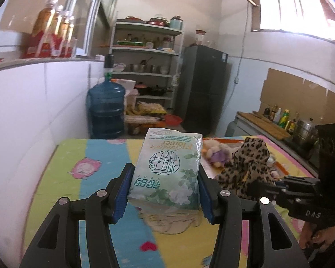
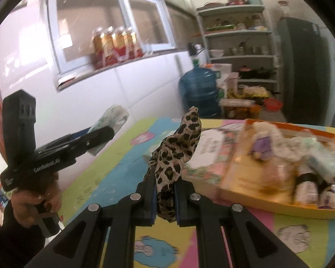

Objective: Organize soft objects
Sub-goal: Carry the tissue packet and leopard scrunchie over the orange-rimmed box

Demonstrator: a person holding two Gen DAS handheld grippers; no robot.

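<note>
My left gripper (image 1: 165,178) is shut on a green-white tissue pack (image 1: 167,167) and holds it upright above the colourful cartoon tablecloth (image 1: 82,156). The pack also shows in the right wrist view (image 2: 110,120), held by the left gripper (image 2: 100,134) at the left. My right gripper (image 2: 165,192) is shut on a leopard-print cloth (image 2: 176,151), which sticks up between its fingers. The cloth also shows in the left wrist view (image 1: 248,167), right of the pack. An orange-rimmed tray (image 2: 277,205) at the right holds a plush toy (image 2: 263,140) and other soft items.
A white wall runs along the table's left side. A blue water jug (image 1: 106,109), a metal shelf (image 1: 145,67) and a dark fridge (image 1: 203,89) stand beyond the far edge. A counter with bottles (image 1: 281,118) is at the right. A flat floral lid (image 2: 210,154) lies beside the tray.
</note>
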